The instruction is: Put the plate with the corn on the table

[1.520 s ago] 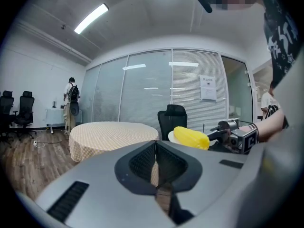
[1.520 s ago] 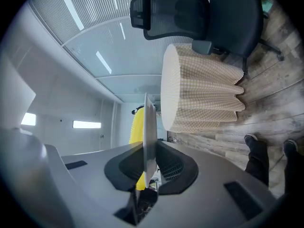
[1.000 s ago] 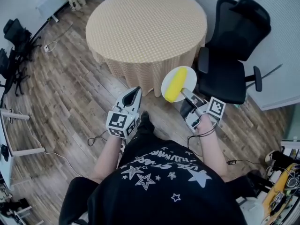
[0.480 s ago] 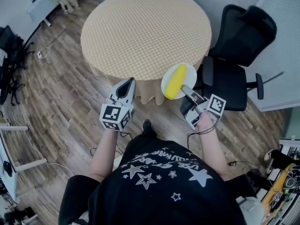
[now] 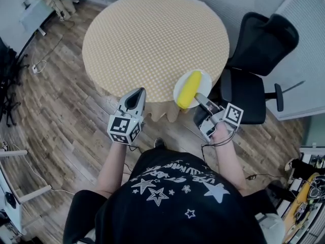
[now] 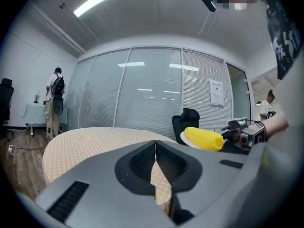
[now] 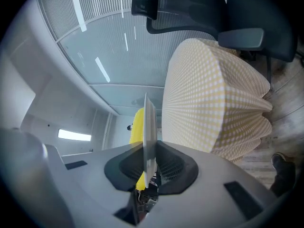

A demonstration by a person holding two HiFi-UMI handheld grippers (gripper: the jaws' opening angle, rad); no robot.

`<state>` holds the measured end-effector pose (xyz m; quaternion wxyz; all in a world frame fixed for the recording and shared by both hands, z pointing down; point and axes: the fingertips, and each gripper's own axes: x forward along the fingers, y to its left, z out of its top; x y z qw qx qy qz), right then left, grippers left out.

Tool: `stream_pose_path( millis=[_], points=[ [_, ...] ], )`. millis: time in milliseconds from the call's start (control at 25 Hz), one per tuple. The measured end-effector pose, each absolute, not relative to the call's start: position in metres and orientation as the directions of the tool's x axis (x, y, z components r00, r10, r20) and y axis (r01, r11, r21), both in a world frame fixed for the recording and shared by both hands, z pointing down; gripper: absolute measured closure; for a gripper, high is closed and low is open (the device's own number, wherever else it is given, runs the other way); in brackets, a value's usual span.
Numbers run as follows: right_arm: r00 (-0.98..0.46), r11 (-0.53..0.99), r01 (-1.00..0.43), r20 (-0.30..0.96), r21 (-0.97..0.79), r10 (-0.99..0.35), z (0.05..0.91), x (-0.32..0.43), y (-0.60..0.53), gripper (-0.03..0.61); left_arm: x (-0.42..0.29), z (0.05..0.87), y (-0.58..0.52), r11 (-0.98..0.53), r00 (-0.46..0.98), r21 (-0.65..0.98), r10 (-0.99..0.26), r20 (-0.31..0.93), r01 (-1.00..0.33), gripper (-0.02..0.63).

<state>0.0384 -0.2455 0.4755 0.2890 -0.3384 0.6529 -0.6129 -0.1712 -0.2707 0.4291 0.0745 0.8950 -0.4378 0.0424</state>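
A white plate (image 5: 183, 88) carrying a yellow corn cob (image 5: 189, 89) hangs at the near right rim of the round table (image 5: 152, 29), which wears a yellow checked cloth. My right gripper (image 5: 199, 98) is shut on the plate's near edge. In the right gripper view the plate (image 7: 148, 127) stands edge-on between the jaws, with the corn (image 7: 136, 125) behind it and the table (image 7: 209, 94) to its right. My left gripper (image 5: 137, 93) is shut and empty by the table's near edge. From the left gripper (image 6: 155, 145), the corn (image 6: 203, 138) shows at the right.
A black office chair (image 5: 254, 60) stands right of the table, close to the plate. A wooden floor with cables (image 5: 45, 55) lies to the left. A person (image 6: 53, 101) stands far off by the glass wall. Clutter (image 5: 304, 187) sits at the lower right.
The table has come closer and both grippers have moved toward it. The plate with corn now overlaps the table's near right rim. The left gripper has risen to the table's edge.
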Motion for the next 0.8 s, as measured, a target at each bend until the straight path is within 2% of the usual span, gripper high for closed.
stream_pose_path(
  millis=[200,400,800],
  points=[
    [-0.575,0.033,-0.044,-0.001,-0.998,-0.818,0.472,0.026,-0.261,0.523,-0.171,0.433,-0.292,-0.651,0.658,0.094,-0.740,0.143,-0.753,0.606],
    [-0.579,0.003,-0.079,0.043,-0.997,-0.814,0.480,0.031,-0.270,0.523,-0.163,0.436,-0.304,-0.661,0.669,0.108,-0.728,0.147,-0.743,0.606],
    [-0.617,0.002,-0.070,0.042,-0.998,-0.786,0.496,0.054,-0.340,0.523,-0.151,0.444,-0.350,-0.606,0.613,0.095,-0.770,0.179,-0.790,0.606]
  ],
)
